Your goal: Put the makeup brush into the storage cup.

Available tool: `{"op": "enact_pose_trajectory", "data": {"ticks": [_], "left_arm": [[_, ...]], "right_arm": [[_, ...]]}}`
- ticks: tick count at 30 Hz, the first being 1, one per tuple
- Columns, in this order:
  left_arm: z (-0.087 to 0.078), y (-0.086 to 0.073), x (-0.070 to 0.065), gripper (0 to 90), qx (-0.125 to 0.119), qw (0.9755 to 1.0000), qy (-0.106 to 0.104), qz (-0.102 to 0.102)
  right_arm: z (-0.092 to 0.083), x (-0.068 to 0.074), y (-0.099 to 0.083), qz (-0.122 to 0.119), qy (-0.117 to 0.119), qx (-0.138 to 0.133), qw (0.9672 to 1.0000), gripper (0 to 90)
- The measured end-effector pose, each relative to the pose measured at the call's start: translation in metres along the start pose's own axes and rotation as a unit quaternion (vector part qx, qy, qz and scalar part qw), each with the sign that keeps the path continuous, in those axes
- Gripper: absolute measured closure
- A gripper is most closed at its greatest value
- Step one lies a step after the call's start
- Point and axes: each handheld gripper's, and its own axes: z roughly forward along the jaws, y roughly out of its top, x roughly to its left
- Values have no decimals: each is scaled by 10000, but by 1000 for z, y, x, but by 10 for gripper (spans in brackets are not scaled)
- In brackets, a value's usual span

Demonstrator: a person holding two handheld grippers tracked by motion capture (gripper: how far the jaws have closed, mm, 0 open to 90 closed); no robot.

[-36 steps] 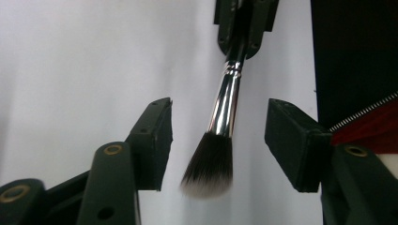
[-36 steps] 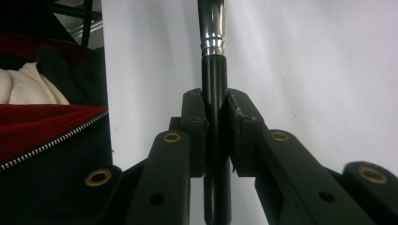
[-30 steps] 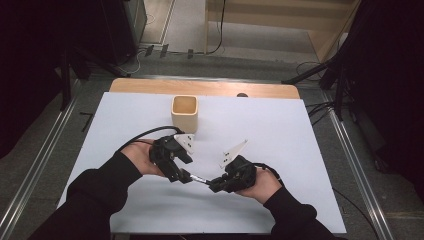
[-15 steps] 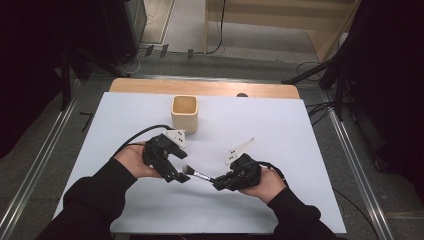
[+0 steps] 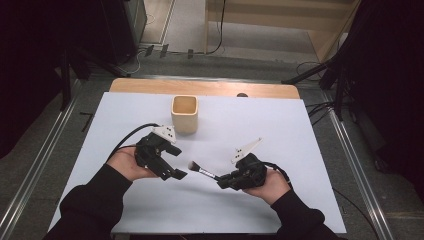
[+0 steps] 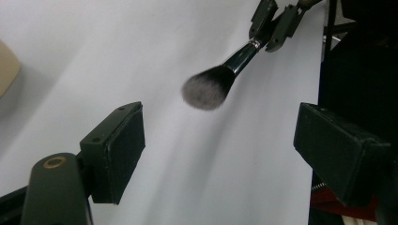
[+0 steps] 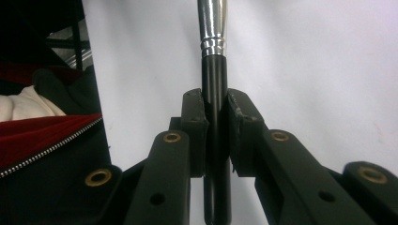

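White sheet (image 5: pixel 280 125) covers wooden table (image 5: pixel 210 88). 1 tan square cup (image 5: pixel 184 113) upright near far edge. Cables (image 5: pixel 170 50) on floor beyond table.

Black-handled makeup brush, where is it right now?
Black-handled makeup brush: high view, centre-front, clamped in the right gripper, bristles pointing toward the open left gripper.

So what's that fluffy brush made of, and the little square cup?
The makeup brush looks to have soft dark bristles with paler tips, probably synthetic or animal hair. Its shiny silver collar looks like polished metal, and the glossy black handle, pinched in the right claw, could be lacquered wood or plastic. The square cup is pale tan and matte, likely wood or bamboo.
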Motion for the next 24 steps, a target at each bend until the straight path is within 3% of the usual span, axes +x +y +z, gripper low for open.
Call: {"op": "enact_pose_trajectory", "data": {"ticks": [14, 24], "left_arm": [[4, -16, 0, 173, -333, 9977, 159, -573], [11, -22, -2, 170, -532, 9939, 230, -942]], "right_arm": [[-5, -1, -6, 408, -227, -312, 9984, 794], [-6, -2, -10, 807, -479, -562, 9940, 793]]}}
